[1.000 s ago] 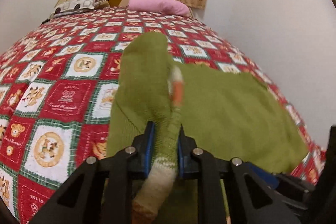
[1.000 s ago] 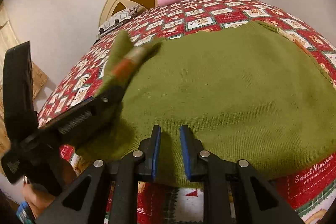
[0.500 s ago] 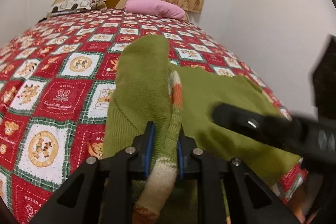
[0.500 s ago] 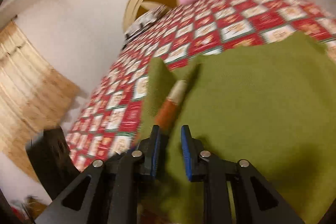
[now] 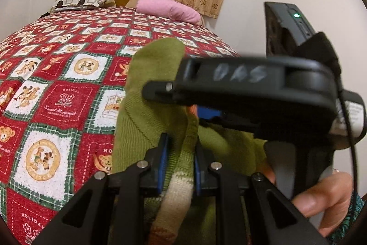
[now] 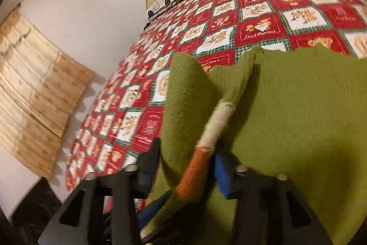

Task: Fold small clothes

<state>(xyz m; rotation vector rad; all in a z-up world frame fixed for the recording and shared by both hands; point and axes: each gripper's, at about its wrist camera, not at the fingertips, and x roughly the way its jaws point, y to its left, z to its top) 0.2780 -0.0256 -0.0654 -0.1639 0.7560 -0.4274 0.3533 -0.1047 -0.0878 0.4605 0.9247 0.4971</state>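
The left gripper [image 5: 179, 160] pinches the green sweater [image 6: 298, 111] by its striped cuff [image 6: 206, 141] (raised off the quilt [image 5: 57, 84]); the right gripper [image 6: 185, 164], jaws opening, straddles that cuff. Bare quilt lies left and far.

- left gripper [image 5: 179, 164]: black plastic frame, blue pads, silver screws
- right gripper [image 6: 185, 167]: same black build w/ blue pads, faint scrawled lettering, green LED, thin black cable, white label
- teal patterned sleeve [image 5: 344, 222]
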